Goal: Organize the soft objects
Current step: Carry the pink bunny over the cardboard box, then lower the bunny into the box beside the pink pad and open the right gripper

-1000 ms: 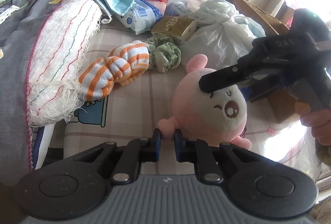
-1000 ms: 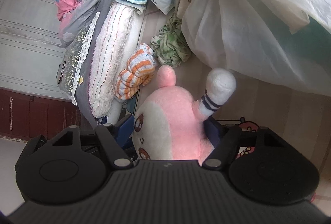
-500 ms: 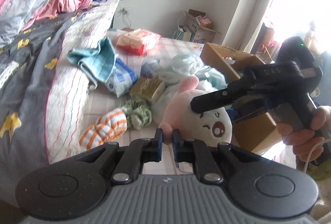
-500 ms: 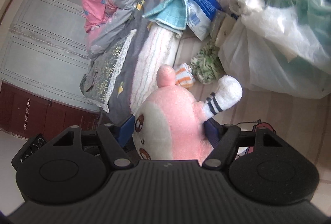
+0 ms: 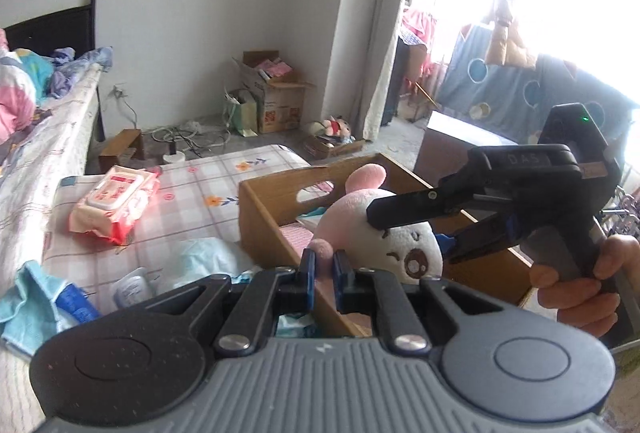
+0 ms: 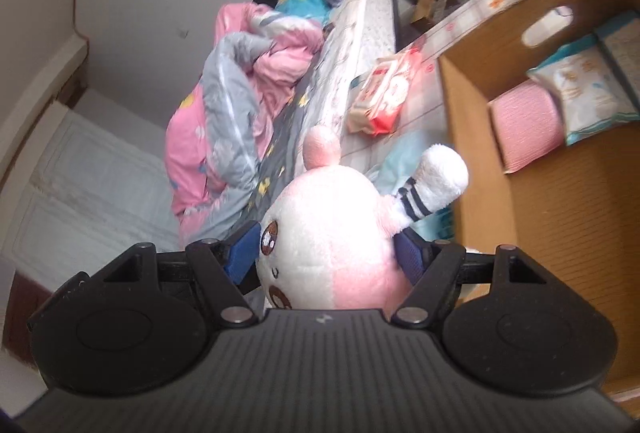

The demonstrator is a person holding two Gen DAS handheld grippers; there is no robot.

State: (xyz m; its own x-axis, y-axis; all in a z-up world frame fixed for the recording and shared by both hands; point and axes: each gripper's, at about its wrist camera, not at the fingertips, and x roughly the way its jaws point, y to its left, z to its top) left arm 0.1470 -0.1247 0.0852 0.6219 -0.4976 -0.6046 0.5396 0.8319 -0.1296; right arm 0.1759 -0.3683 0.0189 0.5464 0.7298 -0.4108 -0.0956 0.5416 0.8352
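A pink and white plush toy is held in the air by both grippers, just beside the near wall of a wooden box. My left gripper is shut on one of its small pink limbs. My right gripper is shut across the toy's head, also seen from the side in the left wrist view. The open box holds a pink pack and a pale blue pack.
A red and white wipes pack lies on the checked bedsheet. A teal towel and plastic bags lie at lower left. A pink and grey quilt is piled on the bed. Cardboard boxes stand on the floor.
Both grippers have lifted the plush toy off the bed and carried it up toward the wooden box. The striped and green cloths have dropped out of view.
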